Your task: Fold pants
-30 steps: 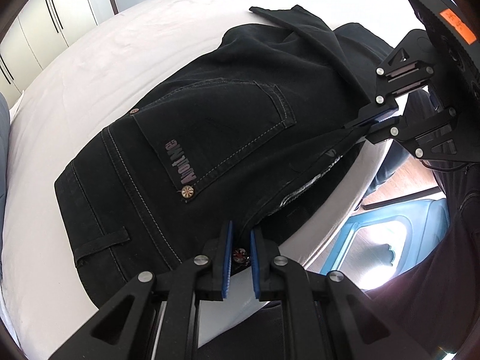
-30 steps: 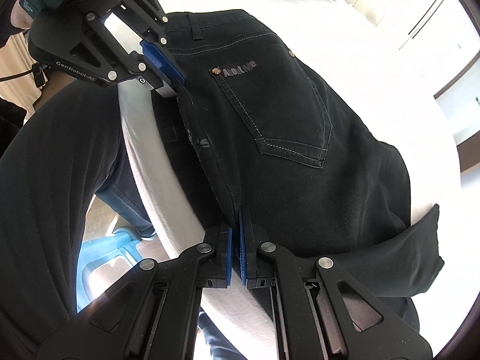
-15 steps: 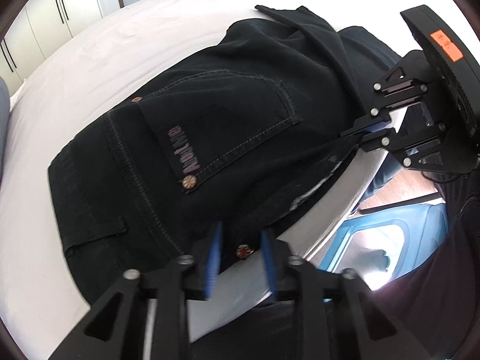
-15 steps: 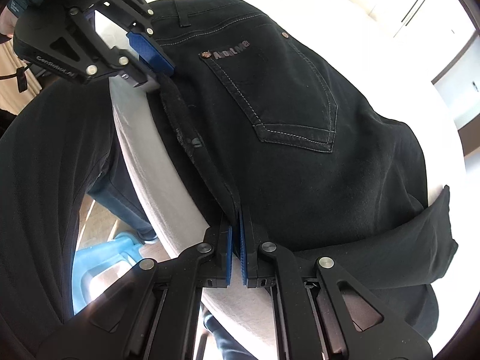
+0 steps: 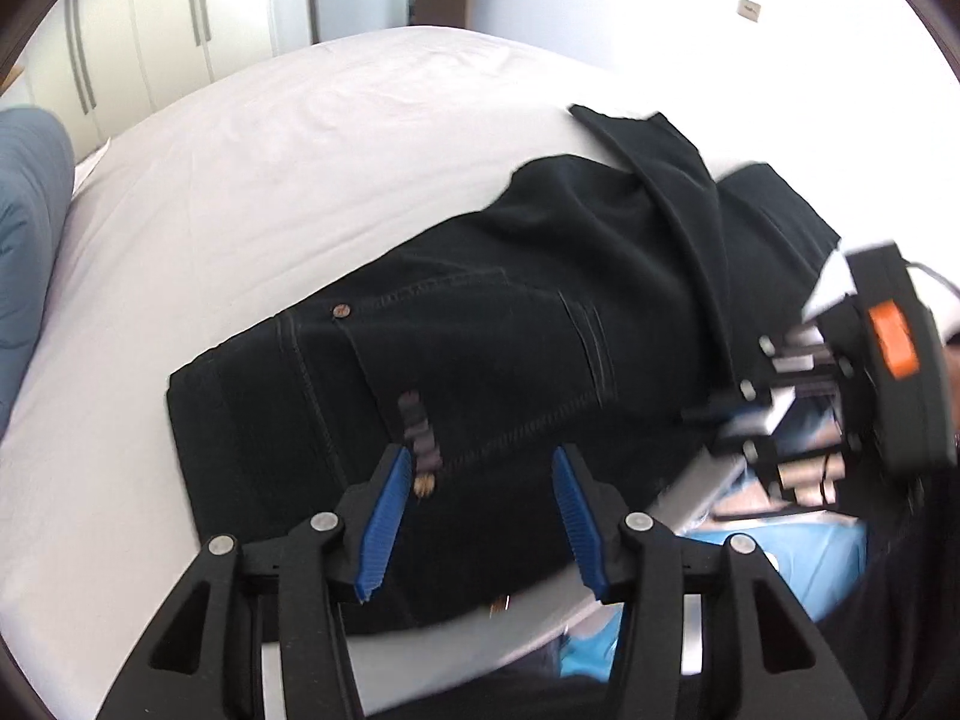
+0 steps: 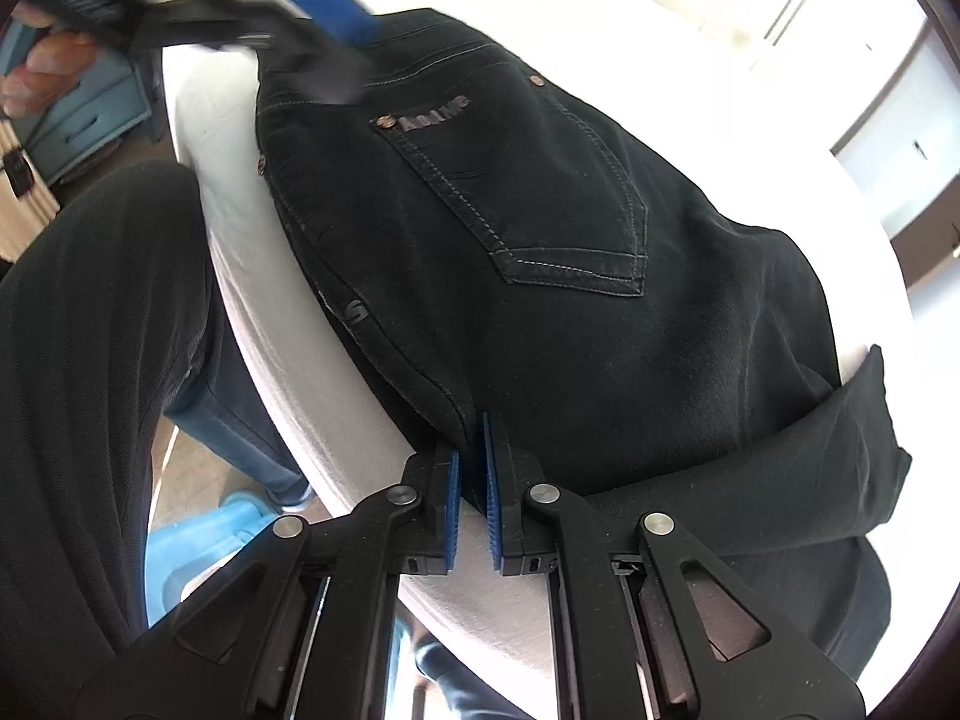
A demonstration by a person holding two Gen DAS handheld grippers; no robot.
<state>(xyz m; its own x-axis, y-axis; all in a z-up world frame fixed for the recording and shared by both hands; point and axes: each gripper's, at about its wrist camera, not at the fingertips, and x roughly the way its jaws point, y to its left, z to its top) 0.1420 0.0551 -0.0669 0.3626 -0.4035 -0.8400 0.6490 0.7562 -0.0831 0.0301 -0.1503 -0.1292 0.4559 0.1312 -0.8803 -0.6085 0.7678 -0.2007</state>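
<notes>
Black jeans [image 5: 492,372] lie folded on the white bed [image 5: 252,180], back pocket up, close to the bed's near edge. My left gripper [image 5: 483,516] is open and empty, just above the waistband end. In the right wrist view the jeans [image 6: 570,240] fill the middle. My right gripper [image 6: 473,462] is shut on the jeans' near edge at the crotch seam. The left gripper [image 6: 288,12] shows blurred at the top left of that view, over the waistband. The right gripper [image 5: 780,414] shows at the right of the left wrist view.
A blue-grey pillow [image 5: 27,240] lies at the bed's far left. A loose trouser leg [image 6: 840,468] lies folded across on the right. The person's dark-clothed legs [image 6: 90,390] stand against the bed's edge, with a blue stool [image 6: 192,546] below. Wardrobes [image 5: 150,18] stand behind.
My left gripper has opened wide, let go of the waistband and lifted off it. My right gripper has stayed shut on the jeans' edge.
</notes>
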